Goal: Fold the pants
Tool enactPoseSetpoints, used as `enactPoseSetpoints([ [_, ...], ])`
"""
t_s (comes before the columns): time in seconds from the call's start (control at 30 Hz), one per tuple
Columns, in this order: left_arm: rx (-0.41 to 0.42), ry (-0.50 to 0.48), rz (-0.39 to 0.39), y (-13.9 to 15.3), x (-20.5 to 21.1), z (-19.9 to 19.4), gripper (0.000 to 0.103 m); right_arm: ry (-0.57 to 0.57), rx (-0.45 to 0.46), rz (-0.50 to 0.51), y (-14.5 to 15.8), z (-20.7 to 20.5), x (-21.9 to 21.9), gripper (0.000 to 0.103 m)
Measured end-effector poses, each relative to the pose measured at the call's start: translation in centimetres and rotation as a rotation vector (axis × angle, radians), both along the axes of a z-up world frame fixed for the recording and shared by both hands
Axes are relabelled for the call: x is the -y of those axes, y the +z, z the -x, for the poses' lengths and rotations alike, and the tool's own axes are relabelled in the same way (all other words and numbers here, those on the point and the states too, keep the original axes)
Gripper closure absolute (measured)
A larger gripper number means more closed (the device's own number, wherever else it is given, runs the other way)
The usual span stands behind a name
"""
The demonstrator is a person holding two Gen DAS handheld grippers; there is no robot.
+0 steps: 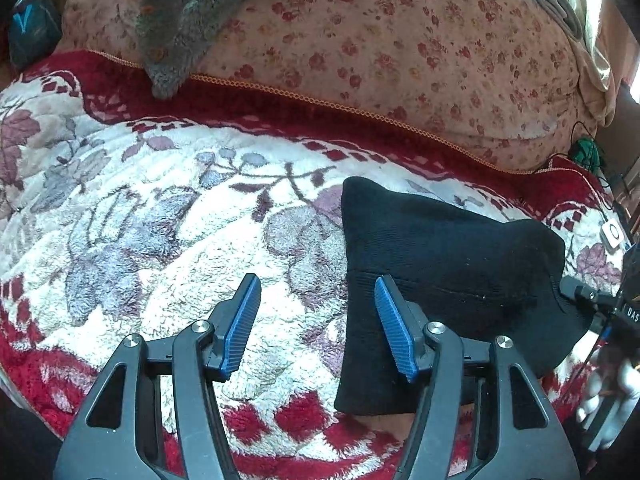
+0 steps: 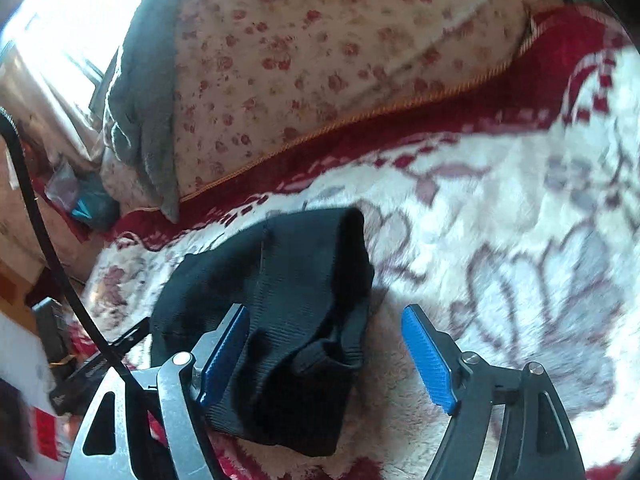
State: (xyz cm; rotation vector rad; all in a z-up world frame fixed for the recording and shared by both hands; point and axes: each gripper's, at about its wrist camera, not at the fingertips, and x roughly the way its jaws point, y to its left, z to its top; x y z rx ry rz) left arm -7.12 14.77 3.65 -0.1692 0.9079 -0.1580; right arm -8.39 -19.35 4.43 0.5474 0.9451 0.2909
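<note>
- Black knit pants, folded into a compact bundle, lie on a fleece blanket that covers the bed; the bundle sits toward the near edge of the blanket.
- Left hand-held gripper: jaws spread wide, blue ribbed pads clear of the cloth; the right pad stands over the bundle's left edge, the left pad over bare blanket.
- Right hand-held gripper: jaws spread wide; the bundle lies between them, against the left pad, while the right pad stands apart over the blanket.
- Blanket: cream pile with mauve leaves and a red border.
- Beyond it: a rose-printed quilt edged in orange cord, with a grey plush throw draped over it.
</note>
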Motion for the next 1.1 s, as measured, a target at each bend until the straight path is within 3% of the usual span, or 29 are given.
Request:
enactPoseSetpoints([
  [0.23, -0.004, 0.015, 0.038, -0.2, -1.4, -1.0, 0.044, 0.050, -0.001, -0.162, -2.1, -0.2, -0.6, 0.013],
  [0.37, -0.023, -0.006, 0.104, -0.6, -1.6, -1.5, 0.044, 0.070, -0.014, -0.135, -2.2, -1.0, -1.0, 0.013],
  [0.67, -0.039, -0.034, 0.139, -1.5, 0.1, -3.0, 0.043, 0.120, -0.013, -0.107, -2.4, -2.4, -2.0, 0.007],
  [0.8, -0.045, -0.044, 0.163, -1.4, 0.1, -3.4, 0.043, 0.160, 0.032, -0.006, -2.0, -2.2, -3.7, 0.011],
  [0.83, -0.043, -0.059, 0.198, -1.0, -0.4, -3.3, 0.043, 0.162, 0.037, -0.002, -2.1, -2.2, -3.7, 0.012],
  [0.93, -0.056, -0.112, 0.315, -0.4, -1.4, -3.4, 0.043, 0.138, 0.029, -0.058, -2.3, -2.1, -2.4, 0.022],
  [1.1, -0.107, -0.175, 0.291, -1.2, 0.4, -3.8, 0.043, 0.124, 0.028, -0.114, -2.5, -2.0, -1.5, 0.028],
])
